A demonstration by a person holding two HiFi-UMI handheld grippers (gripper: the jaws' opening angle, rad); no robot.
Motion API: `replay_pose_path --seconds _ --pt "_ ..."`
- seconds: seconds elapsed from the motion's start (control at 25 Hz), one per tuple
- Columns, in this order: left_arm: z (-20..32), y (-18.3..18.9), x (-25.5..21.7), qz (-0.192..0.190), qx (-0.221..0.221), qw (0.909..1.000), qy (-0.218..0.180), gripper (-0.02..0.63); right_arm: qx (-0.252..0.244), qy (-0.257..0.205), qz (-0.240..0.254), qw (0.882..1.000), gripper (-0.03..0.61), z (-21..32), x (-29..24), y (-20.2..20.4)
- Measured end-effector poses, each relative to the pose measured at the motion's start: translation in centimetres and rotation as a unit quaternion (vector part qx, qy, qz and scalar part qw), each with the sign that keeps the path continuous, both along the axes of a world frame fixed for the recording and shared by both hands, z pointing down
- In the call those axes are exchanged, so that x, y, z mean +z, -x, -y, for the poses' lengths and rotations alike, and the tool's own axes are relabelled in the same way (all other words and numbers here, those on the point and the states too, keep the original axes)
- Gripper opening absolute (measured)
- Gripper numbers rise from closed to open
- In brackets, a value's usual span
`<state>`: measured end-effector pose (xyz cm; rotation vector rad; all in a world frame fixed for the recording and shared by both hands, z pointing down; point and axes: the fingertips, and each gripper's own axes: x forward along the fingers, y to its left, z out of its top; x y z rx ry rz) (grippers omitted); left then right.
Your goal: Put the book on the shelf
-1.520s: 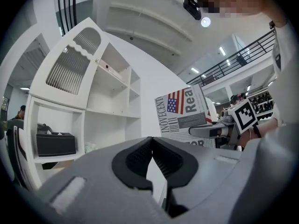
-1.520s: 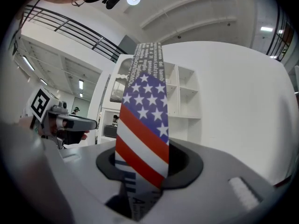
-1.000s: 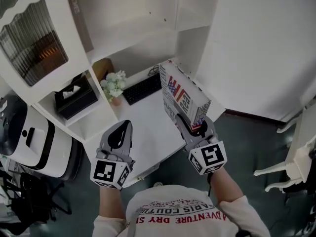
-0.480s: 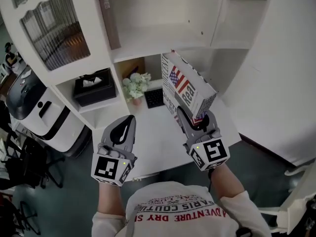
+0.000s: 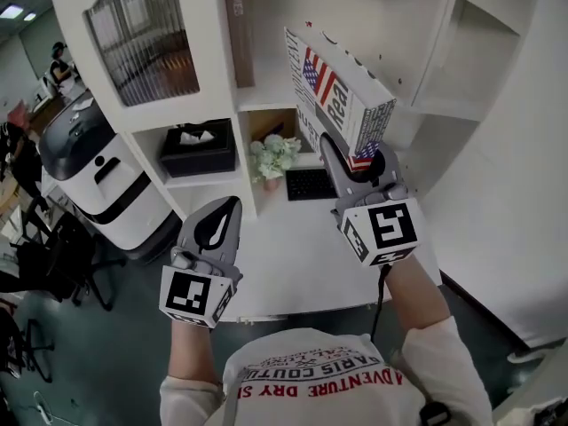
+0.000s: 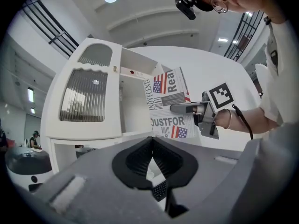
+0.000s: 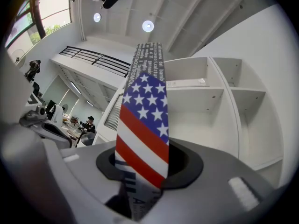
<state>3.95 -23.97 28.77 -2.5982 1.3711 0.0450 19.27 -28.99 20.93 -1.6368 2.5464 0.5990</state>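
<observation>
The book [image 5: 337, 91] is a thick white volume with a stars-and-stripes cover. It is held upright and tilted, up in front of the white shelf unit [image 5: 266, 69]. My right gripper [image 5: 355, 160] is shut on its lower edge. In the right gripper view the flag-printed edge of the book [image 7: 144, 125] rises from between the jaws of my right gripper [image 7: 149, 169], with open shelf compartments [image 7: 205, 104] behind. My left gripper [image 5: 222, 224] hangs lower left over the desk, shut and empty. The left gripper view looks past my left gripper [image 6: 150, 148] to the book [image 6: 169, 107].
A brown book [image 5: 240, 25] stands in the upper shelf bay. Below sit a black tissue box [image 5: 197, 147], a small flower pot [image 5: 273, 156] and a keyboard [image 5: 311, 183] on the white desk [image 5: 293, 256]. A glass cabinet door [image 5: 142, 43] and a white appliance [image 5: 106, 185] are at left.
My right gripper has lifted the book higher, from desk level up to the shelf bay. The view has tilted upward. My left gripper has stayed low and shut.
</observation>
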Motion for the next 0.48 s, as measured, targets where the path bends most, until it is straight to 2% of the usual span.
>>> replay_pose_path --seconds 0.12,0.28,0.48 --pt "0.0 0.9 -1.1 -0.002 -0.021 0.9997 -0.01 0.003 -0.004 -0.007 -0.009 1.0 0.156 1.2 -1.7 1.2" --pt "-0.2 1.2 -2.2 0.0 -0.023 0.9995 -0.019 0.005 0.018 -0.02 -0.005 1.0 0.156 3.2 -4.3 1.7" --pt "-0.2 1.9 -1.8 0.004 -0.027 0.9995 -0.015 0.005 0.041 -0.003 -0.027 0.999 0.156 7.5 -5.7 2.7"
